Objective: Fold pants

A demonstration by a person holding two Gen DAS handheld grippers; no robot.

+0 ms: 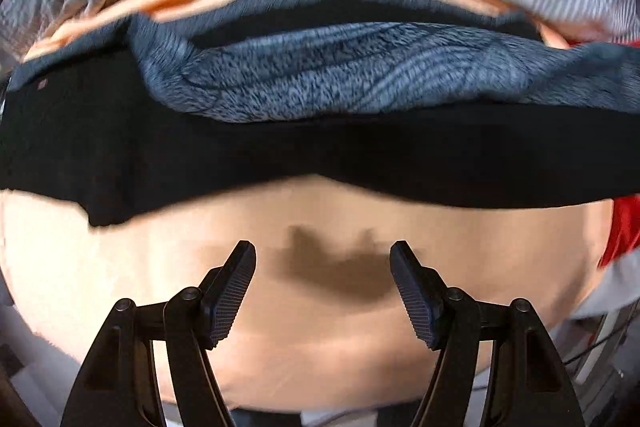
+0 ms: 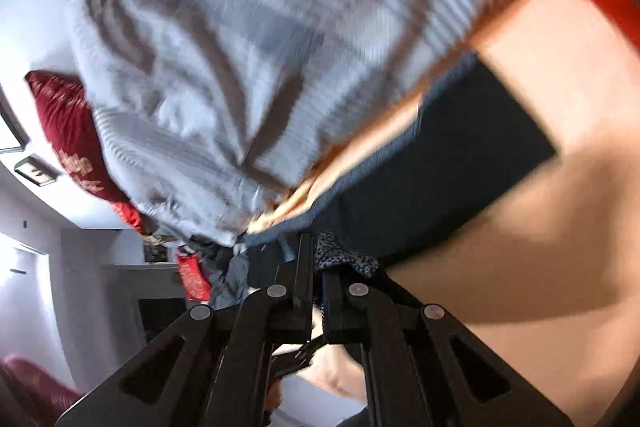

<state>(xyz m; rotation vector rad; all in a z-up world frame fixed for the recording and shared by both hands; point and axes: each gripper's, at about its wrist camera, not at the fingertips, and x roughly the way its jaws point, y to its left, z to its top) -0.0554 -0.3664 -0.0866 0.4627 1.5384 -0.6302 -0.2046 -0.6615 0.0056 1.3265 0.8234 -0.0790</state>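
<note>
Pants: black, with fleecy blue-grey inner lining turned outward. In the left wrist view they lie as a dark band across mid-frame on a peach sheet, both ends cut off by the frame edge. In the right wrist view the same garment runs from bottom centre up to right of centre as a dark slab; edges smeared by motion blur.

Right gripper: jaws clenched together, a tuft of the speckled lining pinched at the tips. How much fabric is caught cannot be made out; the linkage hides the rest.

Left gripper: released, jaws spread wide, nothing between them, only its own shadow on the sheet. Tips sit just below the pants' lower edge, apart from it.

Surroundings: striped grey-white bedding fills the upper part of both views, blurred. Red fabric at right edge, mostly cut off. Dark red cushion with illegible lettering at left in the right wrist view.
</note>
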